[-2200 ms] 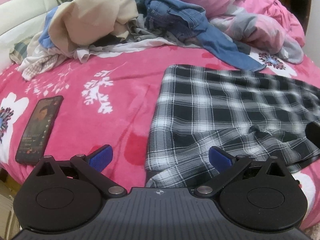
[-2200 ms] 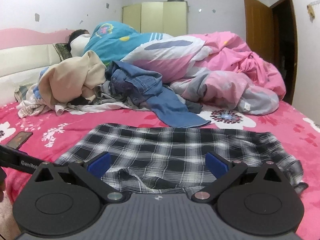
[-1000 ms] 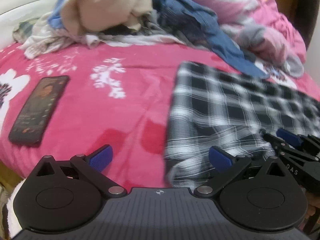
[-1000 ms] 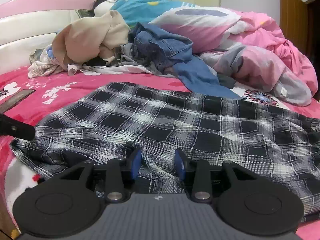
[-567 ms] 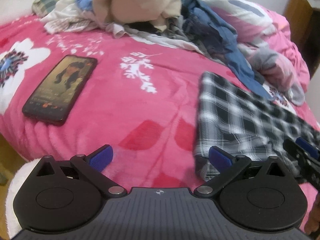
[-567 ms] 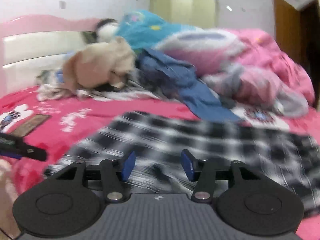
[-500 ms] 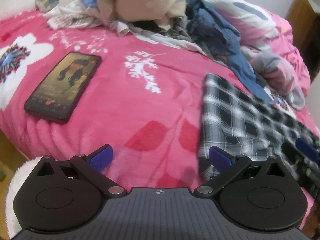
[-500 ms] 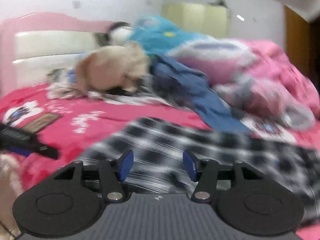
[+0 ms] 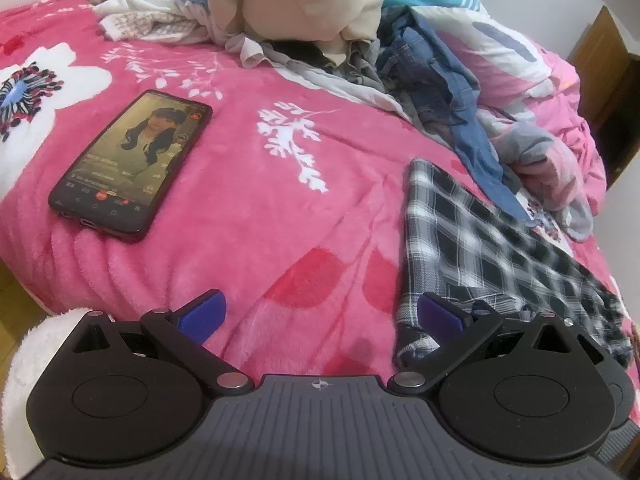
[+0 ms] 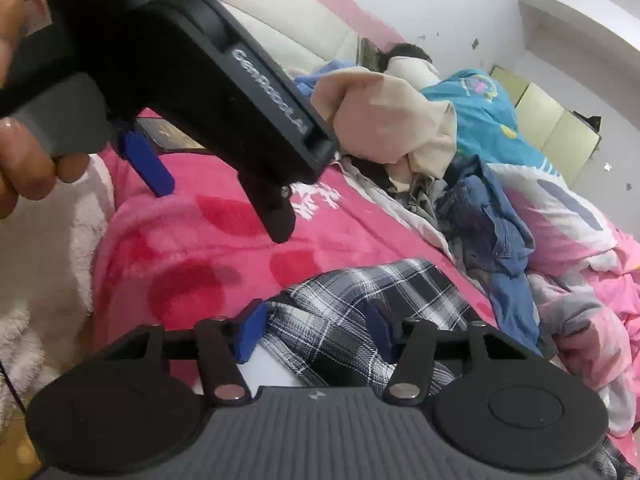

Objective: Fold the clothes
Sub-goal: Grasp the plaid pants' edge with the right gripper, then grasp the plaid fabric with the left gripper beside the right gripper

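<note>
A black-and-white plaid garment (image 9: 480, 248) lies flat on the pink floral blanket (image 9: 280, 208), at the right of the left wrist view. My left gripper (image 9: 320, 316) is open over bare blanket just left of the garment's near corner, with nothing between its blue pads. In the right wrist view the plaid garment's (image 10: 360, 312) corner lies between the pads of my right gripper (image 10: 316, 332), whose jaws are closing without a visible pinch. Held by a hand, the left gripper (image 10: 220, 208) hangs close above and to the left.
A phone (image 9: 132, 168) with a lit screen lies on the blanket at the left. A heap of clothes (image 9: 312, 4), with beige cloth and blue jeans (image 9: 440, 92), fills the back. A person (image 10: 404, 60) lies under a blue quilt beyond it. The bed edge runs along the lower left.
My left gripper has slid left, so the phone looks nearer and the plaid garment sits further right. My right gripper has rolled and swung to the garment's left corner; its jaws stand wider.
</note>
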